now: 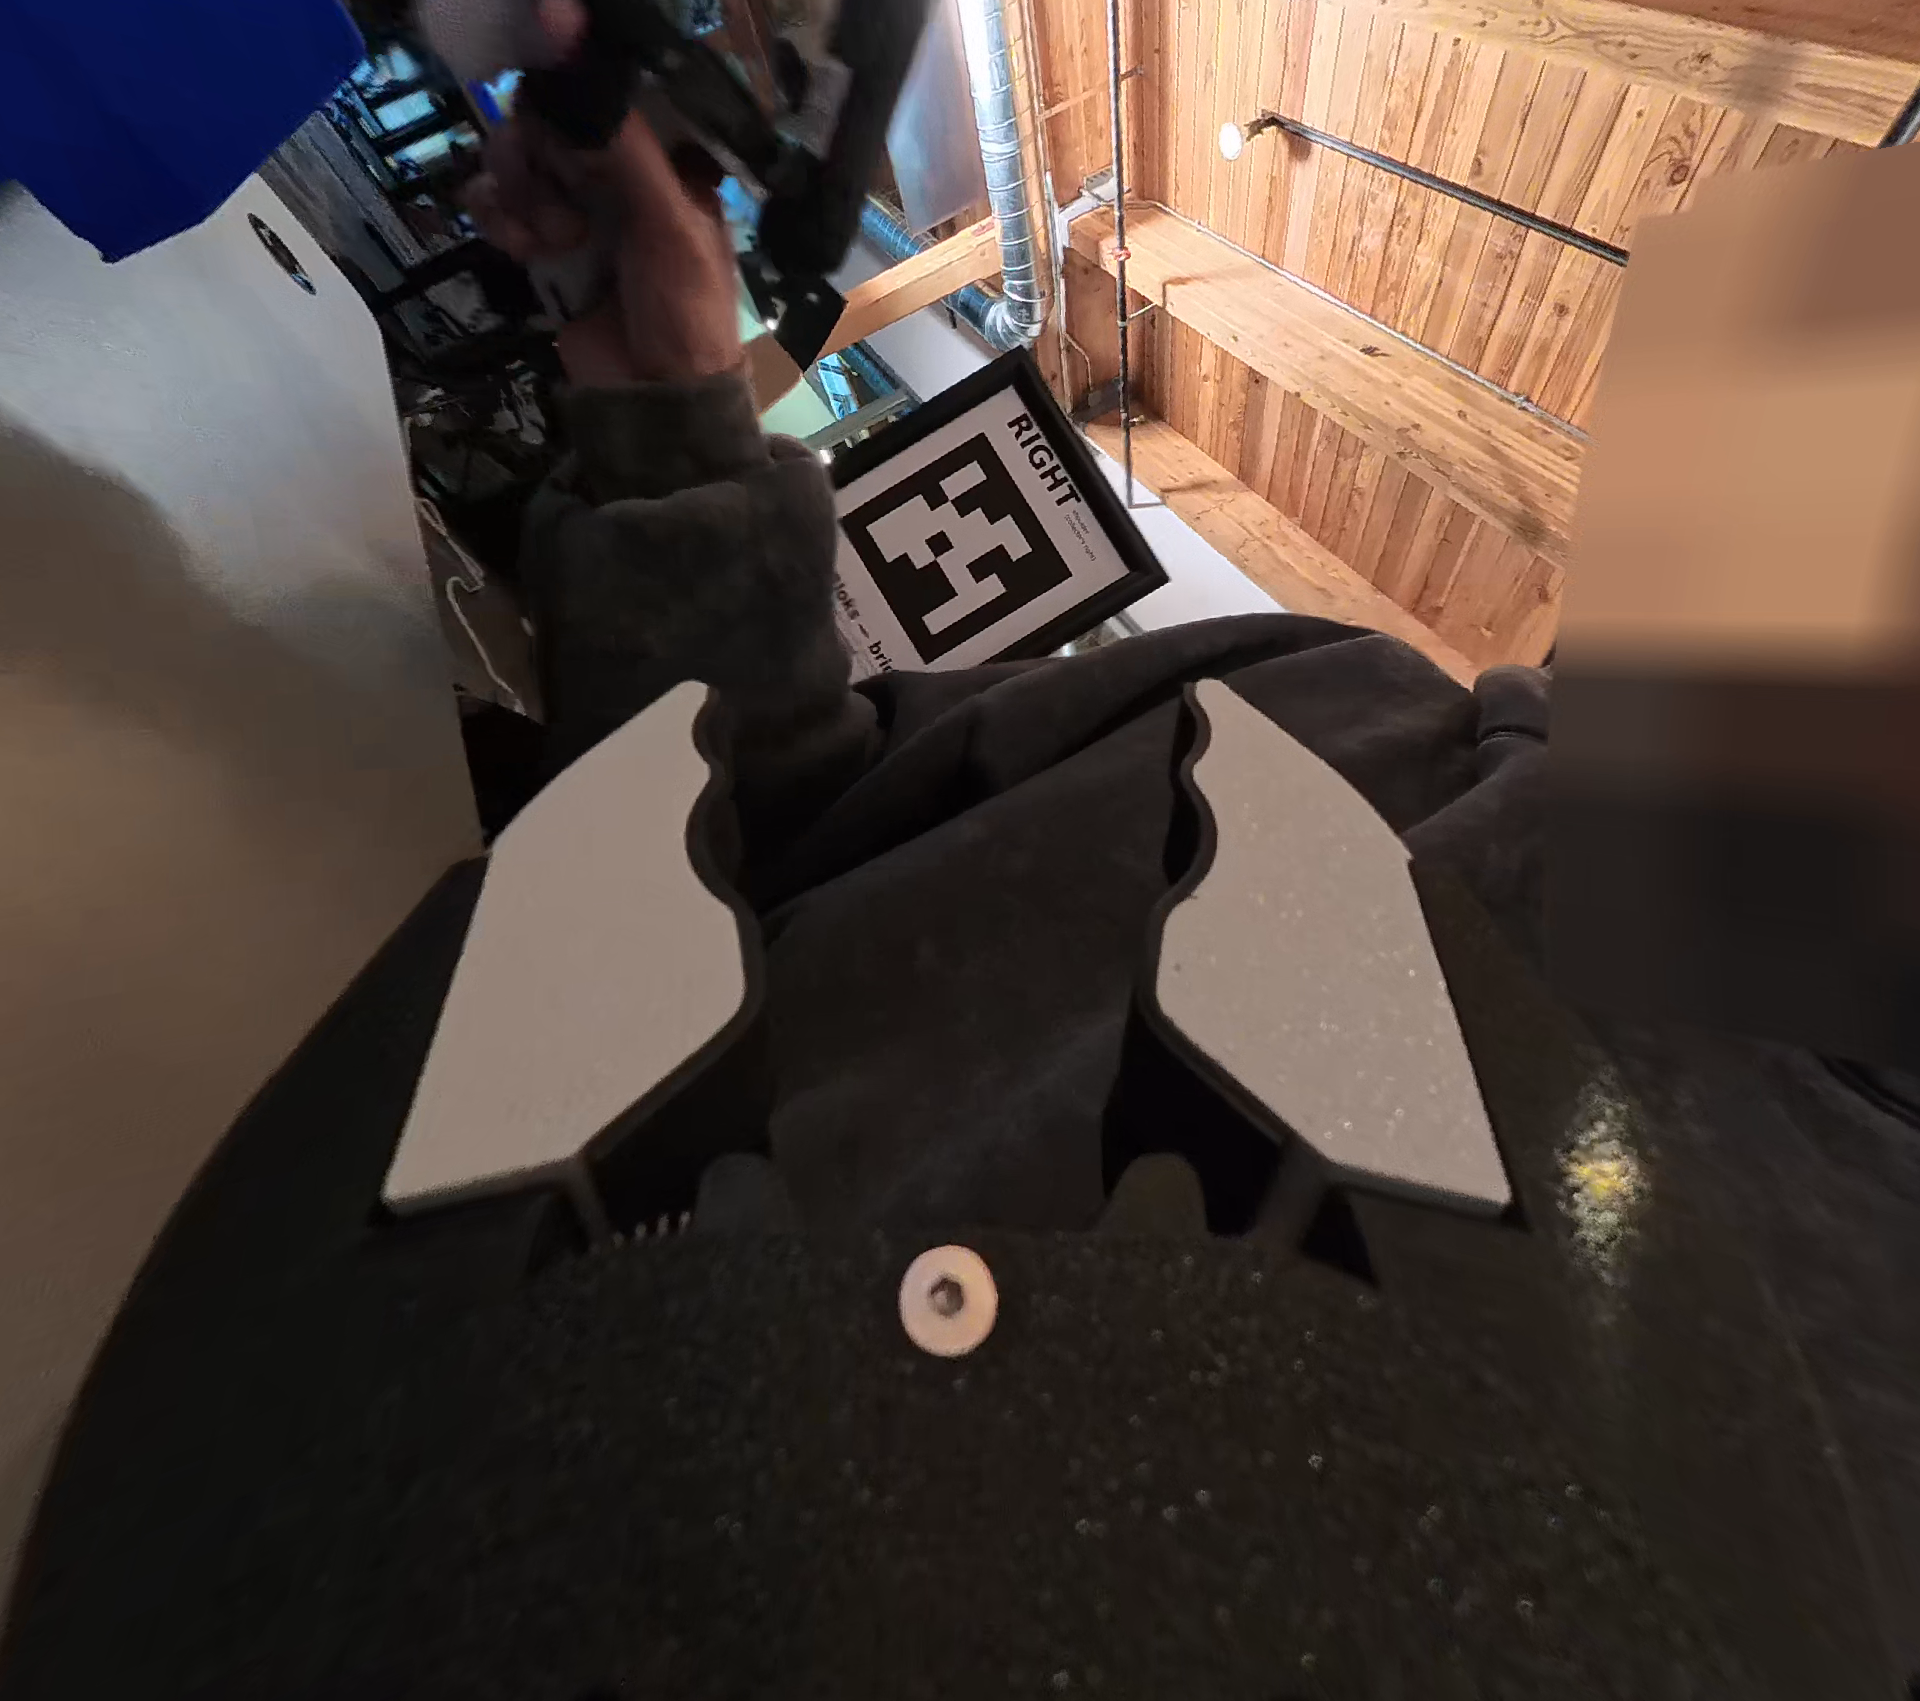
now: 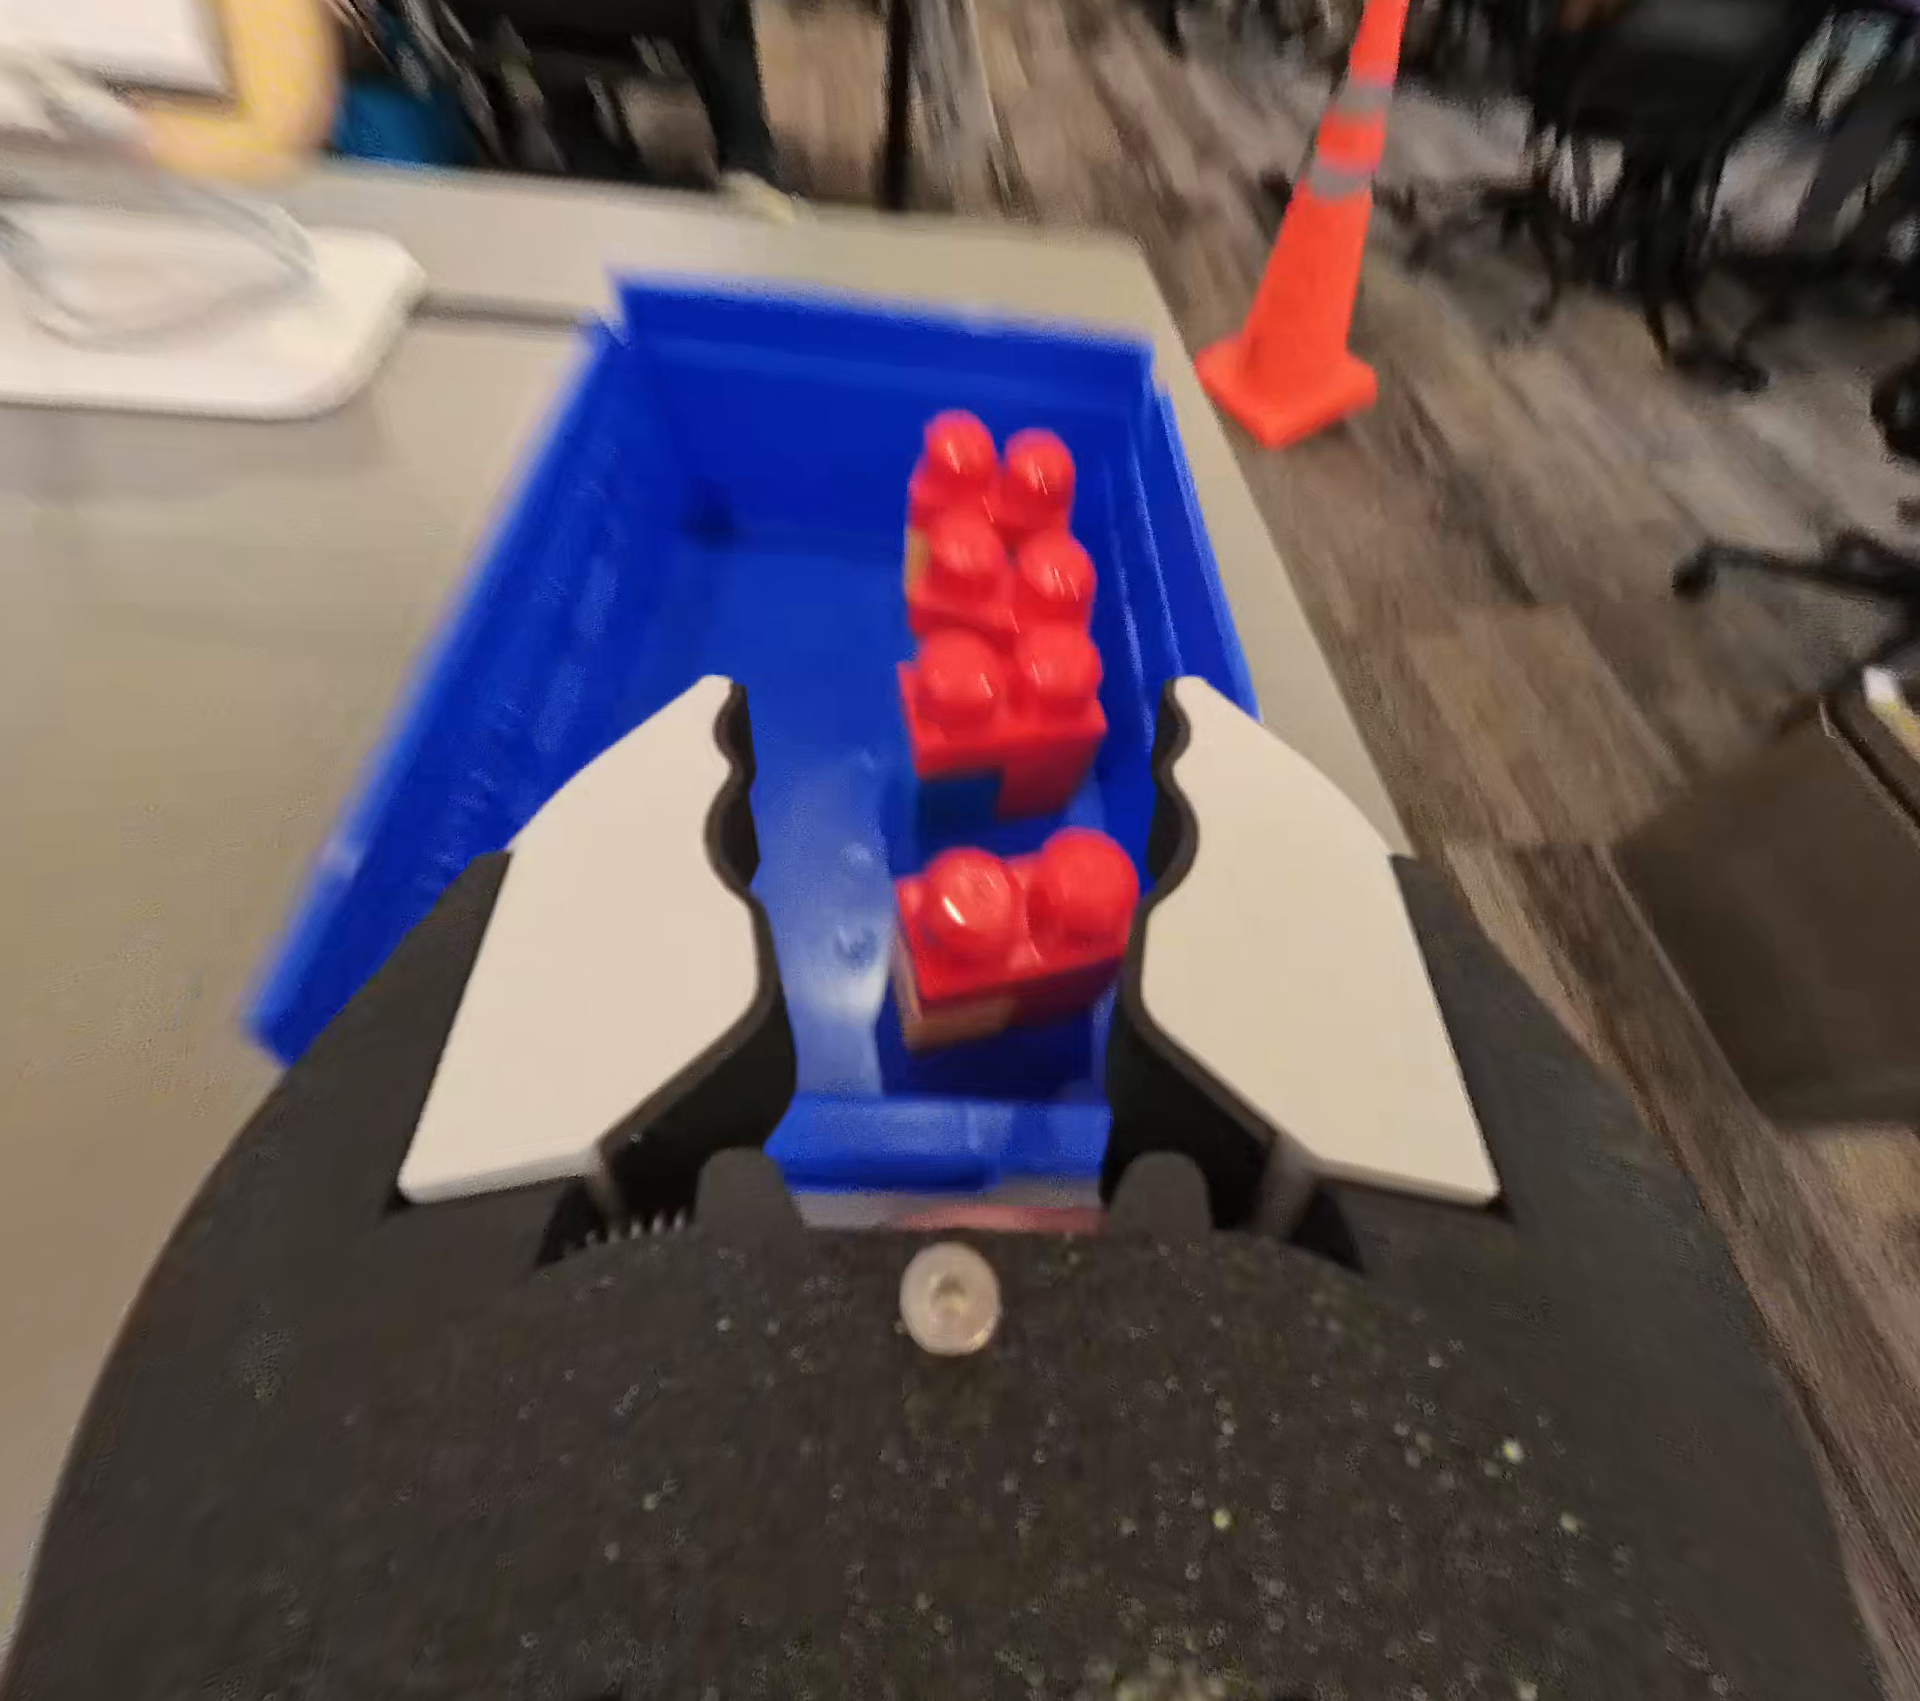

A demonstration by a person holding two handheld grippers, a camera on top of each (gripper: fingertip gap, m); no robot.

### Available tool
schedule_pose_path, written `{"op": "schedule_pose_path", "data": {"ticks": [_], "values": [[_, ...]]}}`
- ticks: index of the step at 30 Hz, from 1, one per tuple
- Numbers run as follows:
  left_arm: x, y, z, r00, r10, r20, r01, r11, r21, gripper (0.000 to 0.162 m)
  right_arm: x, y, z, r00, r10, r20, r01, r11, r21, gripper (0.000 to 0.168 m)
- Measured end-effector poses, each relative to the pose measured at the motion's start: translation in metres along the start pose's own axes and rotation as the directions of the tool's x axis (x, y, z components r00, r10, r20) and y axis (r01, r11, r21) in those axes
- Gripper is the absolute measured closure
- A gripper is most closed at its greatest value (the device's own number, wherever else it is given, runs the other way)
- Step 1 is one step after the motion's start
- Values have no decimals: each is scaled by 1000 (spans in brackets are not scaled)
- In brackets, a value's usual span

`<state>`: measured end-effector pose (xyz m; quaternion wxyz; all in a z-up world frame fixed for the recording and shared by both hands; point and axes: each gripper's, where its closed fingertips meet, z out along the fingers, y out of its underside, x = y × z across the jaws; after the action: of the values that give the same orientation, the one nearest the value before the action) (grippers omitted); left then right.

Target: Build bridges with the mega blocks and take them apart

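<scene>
above the blue bin: the right gripper [image 2: 951, 778] hangs over the near end of the blue bin [image 2: 540, 675], tongs spread apart, nothing between them.
bin location: on the grey table [image 2: 187, 612], close to the table's edge; beyond that edge an orange cone [image 2: 1320, 217] stands on the floor.
task blocks: two red pieces lie inside the bin, along the wall nearest the cone. the long red block [image 2: 1003, 612], six studs showing, sits toward the bin's far end; the small red block [image 2: 1013, 924], two studs showing, sits at the near end, just beside the long one with a gap between them.
build status: judged not begun; no bridge stands on the table anywhere in view, blocks are in the bin.
right view quality: blurred; fine contact cannot be confirmed.
left gripper [image 1: 951, 778]: tongs apart, empty, turned away from the bin toward the person's dark garment [image 1: 1039, 976] and a wooden ceiling [image 1: 1455, 197]; only a corner of the bin shows in its view. the hand [image 1: 613, 217] on the other tool shows there, blurred, with a framed marker card [image 1: 992, 519] beside the sleeve.
step in hand: judged as reaching into the bin for a first block.
recommended method: the small block lies off-centre, close to the finger on the cone side. shift toward the cone until the block is centred, descend with tongs wide, clear of the bin wall, close on the flat sides below the studs, lift straight up.
risk: bin wall is close; a finger may catch the wall or nudge the long block.
</scene>
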<state>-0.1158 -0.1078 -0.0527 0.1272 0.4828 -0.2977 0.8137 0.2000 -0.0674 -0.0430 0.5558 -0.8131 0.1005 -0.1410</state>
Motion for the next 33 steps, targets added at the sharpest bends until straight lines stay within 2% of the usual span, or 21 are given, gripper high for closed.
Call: {"op": "schedule_pose_path", "data": {"ticks": [2, 4, 6, 8, 10, 13, 16, 18, 21, 24, 28, 33], "values": [[1, -3, -4, 998, 39, 44, -39, 999, 4, 82, -27, -37, -20, 995, -39, 89, 25, 988, 154, 95], [4, -10, -8, 991, 82, 102, -84, 996, 14, 82, -67, -53, -30, 976, -65, 208, 16, 973, 231, 97], [1, -19, -16, 963, 143, 230, -152, 988, 25, 82, -121, -52, -33, 928, -55, 369, -43, 967, 252, 95], [-7, -29, -30, 875, 220, 431, -249, 968, 11, 82, -180, -41, -32, 855, -44, 517, -88, 970, 228, 96], [-11, -38, -50, 726, 288, 624, -354, 935, -20, 82, -236, -26, -32, 767, -53, 640, -95, 976, 195, 96], [-9, -50, -96, 386, 294, 874, -528, 848, -52, 85, -292, 3, -26, 683, -104, 723, -29, 985, 169, 96], [5, -46, -144, 57, 187, 981, -644, 758, -107, 87, -314, 21, -20, 643, -109, 758, -15, 988, 155, 97], [9, -34, -168, -76, 110, 991, -653, 746, -133, 86, -317, 26, -19, 628, -96, 772, -46, 986, 160, 98], [15, -11, -198, -210, -4, 978, -651, 747, -137, 84, -311, 31, -15, 652, -118, 749, -36, 982, 186, 99], [16, 13, -217, -273, -70, 959, -633, 764, -125, 85, -303, 33, -11, 674, -133, 727, -21, 980, 199, 99], [16, 35, -226, -241, -122, 963, -615, 787, -54, 89, -301, 33, -10, 666, -100, 739, -50, 983, 178, 101], [33, 45, -228, -274, -115, 955, -607, 791, -78, 89, -300, 33, -9, 661, -86, 745, -60, 984, 167, 103]]}}
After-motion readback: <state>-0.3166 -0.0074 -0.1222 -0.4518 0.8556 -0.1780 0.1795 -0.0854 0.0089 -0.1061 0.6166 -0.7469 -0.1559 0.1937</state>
